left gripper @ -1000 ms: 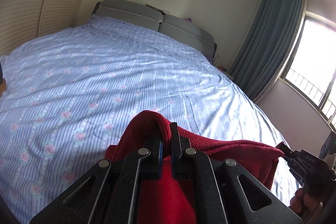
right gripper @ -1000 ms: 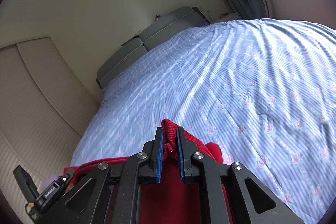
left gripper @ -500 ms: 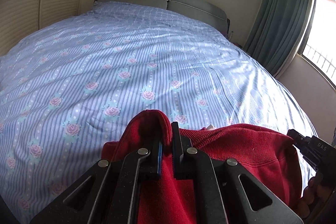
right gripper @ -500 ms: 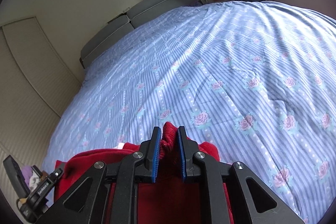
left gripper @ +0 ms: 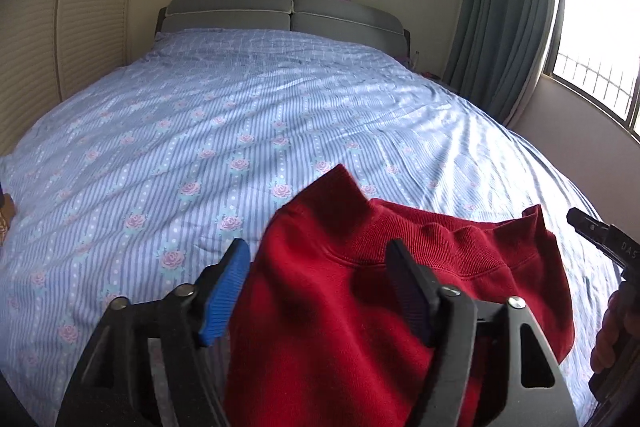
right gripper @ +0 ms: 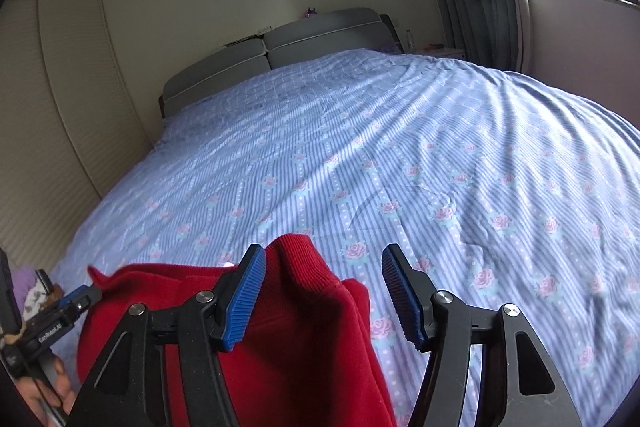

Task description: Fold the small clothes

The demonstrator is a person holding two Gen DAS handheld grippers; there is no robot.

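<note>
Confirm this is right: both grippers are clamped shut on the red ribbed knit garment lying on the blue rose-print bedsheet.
Not quite. Both wrist views show the left gripper and right gripper open, jaws spread, released from the red ribbed knit garment, which does lie on the blue rose-print bedsheet.

A small deep-red knitted garment with ribbed edging (left gripper: 360, 307) is seen bunched in soft folds on the blue striped, rose-patterned bedsheet (left gripper: 200, 147), one ribbed corner raised in a peak at its far edge.
</note>
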